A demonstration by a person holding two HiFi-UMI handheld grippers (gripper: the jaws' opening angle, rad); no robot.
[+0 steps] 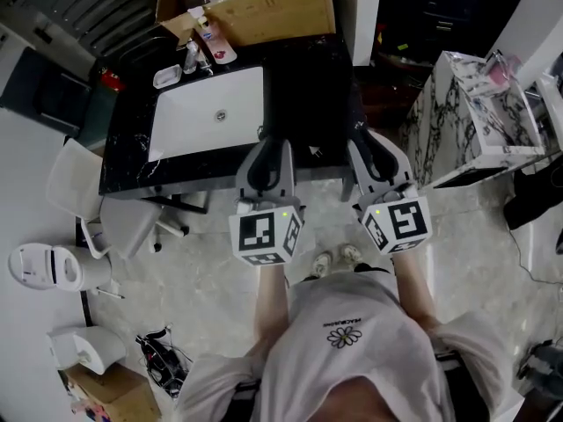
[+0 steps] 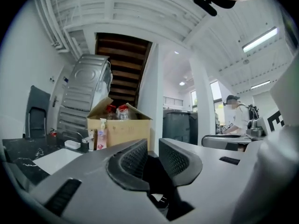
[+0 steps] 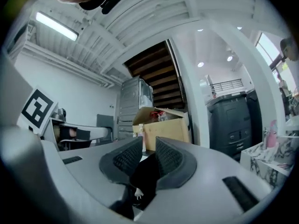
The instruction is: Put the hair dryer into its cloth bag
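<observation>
Jaws of your left gripper (image 2: 153, 147) and right gripper (image 3: 149, 146) were closing on nothing, a narrow gap remaining. Below their tips, hair dryer and bag could not be told from the black countertop (image 1: 132, 148). Bottle (image 2: 101, 140) label was unreadable.

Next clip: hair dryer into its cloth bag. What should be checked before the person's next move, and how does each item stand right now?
1. Left tool carries nothing: ok. Its jaws are closing with a narrow gap between them and nothing pressed.
2. Right tool carries nothing: ok. Its jaws are closing too, with nothing pressed.
3. Hair dryer located: cannot tell. Only a dark shape with a white plug-like piece shows below the right tool.
4. Cloth bag located, open or shut: cannot tell. Nothing stands out against the black counter.
5. Both tools held level, pointing at the counter: ok.
</observation>
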